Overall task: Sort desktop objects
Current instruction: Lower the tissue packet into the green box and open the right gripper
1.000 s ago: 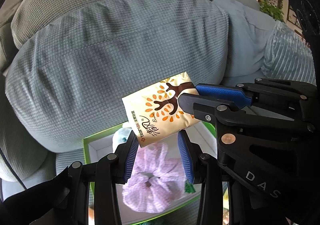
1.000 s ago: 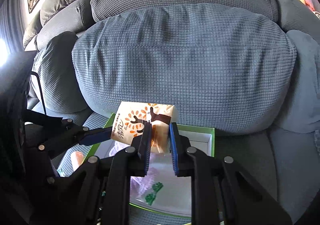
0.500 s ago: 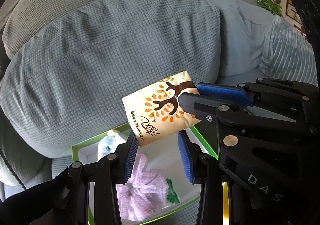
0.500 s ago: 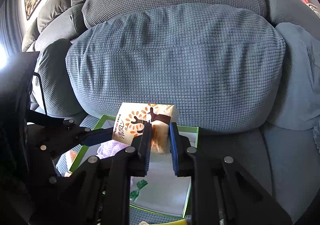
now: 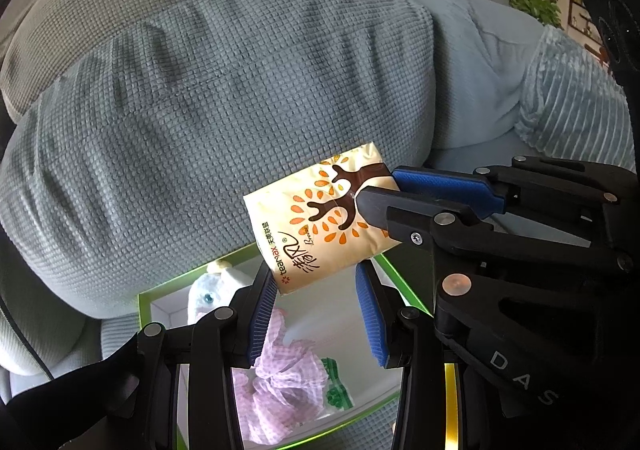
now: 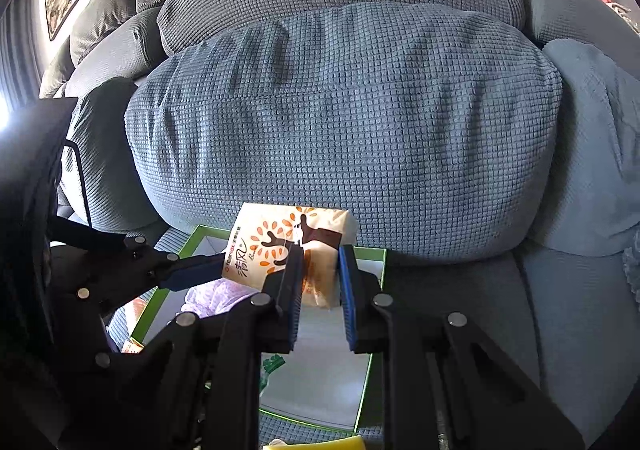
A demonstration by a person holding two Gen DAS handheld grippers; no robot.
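Observation:
A cream tissue pack (image 5: 320, 217) with an orange and brown tree print hangs in the air above a green-rimmed white box (image 5: 145, 300). My right gripper (image 6: 319, 270) is shut on the pack (image 6: 292, 246); in the left wrist view it comes in from the right. My left gripper (image 5: 316, 302) has its jaws either side of the pack's lower edge, spread about as wide as the pack; I cannot tell if they grip it. In the box lie a pink checked scrunchie (image 5: 280, 374), a small white plush toy (image 5: 208, 296) and a green-printed packet (image 5: 336, 390).
The box (image 6: 380, 262) sits on a grey sofa seat in front of a big blue-grey cushion (image 6: 340, 121). A lighter blue cushion (image 6: 592, 153) lies at the right. A yellow object (image 6: 316, 444) shows at the bottom edge.
Both grippers and the tissue pack have shifted relative to the box, which now sits lower and more to the left in the left wrist view. The pack stays held the same way.

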